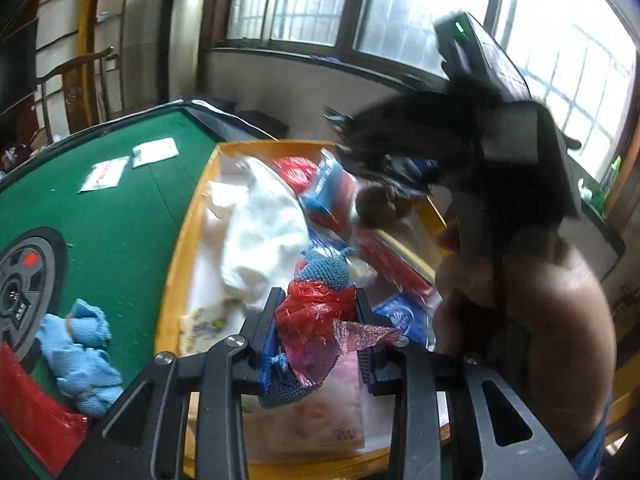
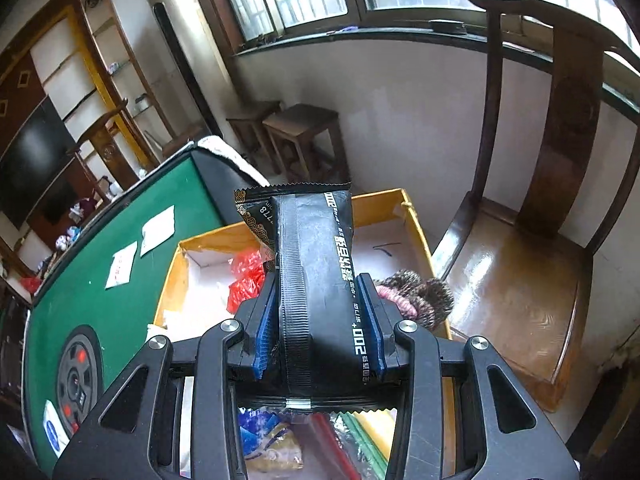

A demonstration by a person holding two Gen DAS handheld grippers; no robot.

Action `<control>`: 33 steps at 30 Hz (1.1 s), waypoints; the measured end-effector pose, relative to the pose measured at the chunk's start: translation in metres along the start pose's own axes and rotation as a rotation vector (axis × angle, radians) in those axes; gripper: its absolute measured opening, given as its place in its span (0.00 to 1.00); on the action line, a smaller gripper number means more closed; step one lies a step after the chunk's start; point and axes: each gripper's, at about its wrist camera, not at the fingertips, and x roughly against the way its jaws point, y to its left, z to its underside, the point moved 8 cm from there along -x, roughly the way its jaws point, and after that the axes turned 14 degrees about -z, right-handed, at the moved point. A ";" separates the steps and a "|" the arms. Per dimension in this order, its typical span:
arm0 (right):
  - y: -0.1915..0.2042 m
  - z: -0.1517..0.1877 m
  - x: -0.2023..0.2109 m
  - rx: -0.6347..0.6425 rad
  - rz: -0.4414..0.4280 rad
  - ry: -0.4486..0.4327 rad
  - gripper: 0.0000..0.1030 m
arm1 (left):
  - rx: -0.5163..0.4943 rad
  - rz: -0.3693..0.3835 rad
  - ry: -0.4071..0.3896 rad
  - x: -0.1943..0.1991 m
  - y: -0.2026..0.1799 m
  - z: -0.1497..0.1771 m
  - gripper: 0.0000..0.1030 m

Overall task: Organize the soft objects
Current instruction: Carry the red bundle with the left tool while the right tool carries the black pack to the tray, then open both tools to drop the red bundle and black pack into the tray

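Red plastic bag (image 1: pixel 320 308) bunched between the left gripper (image 1: pixel 316 316) pads, clamped on it; crinkled tail spills rightward over the finger. A blue knit piece (image 1: pixel 326 270) sits just ahead of the bag, whether it is pinched too is unclear. Both hang over the yellow-rimmed cardboard box (image 1: pixel 188 216), near its front half.

Black snack packet (image 2: pixel 316 272) gripped by the right gripper (image 2: pixel 320 320), blue pads pressed on both long sides, serrated top edge pointing away, over the same box (image 2: pixel 416 220).

Box contents: white cloth (image 1: pixel 260 232) along left wall, red and blue packets (image 1: pixel 328 192) mid-back, pink packet (image 1: pixel 312 412) at the near edge, pink-brown knit ball (image 2: pixel 416 296) against the right wall. Far right corner of the box floor shows bare white, the only open spot.

Box sits on the green bench (image 1: pixel 104 216), its left wall running along the felt. Light blue cloth (image 1: pixel 80 356) lies loose on the bench left of the box, well apart from it. Two white cards (image 1: pixel 128 164) farther back. Wooden chair (image 2: pixel 520 272) close beside the box's right edge. Person's bare arm (image 1: pixel 552 340) crowds the right side in the left wrist view.
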 end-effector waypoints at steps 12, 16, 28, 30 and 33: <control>0.014 0.012 0.006 0.003 0.010 -0.007 0.59 | 0.025 0.037 0.019 -0.006 0.002 -0.002 0.41; 0.017 0.006 0.018 0.006 -0.003 -0.068 0.59 | 0.051 0.062 0.002 -0.001 0.003 -0.006 0.43; 0.049 0.003 0.036 0.070 -0.089 -0.171 0.59 | 0.122 0.015 -0.063 0.032 0.037 -0.019 0.47; 0.064 0.006 0.036 0.115 -0.121 -0.175 0.59 | 0.147 -0.002 -0.068 0.037 0.052 -0.019 0.47; 0.084 0.012 0.036 0.174 -0.160 -0.177 0.59 | 0.192 -0.063 -0.071 0.047 0.086 -0.017 0.47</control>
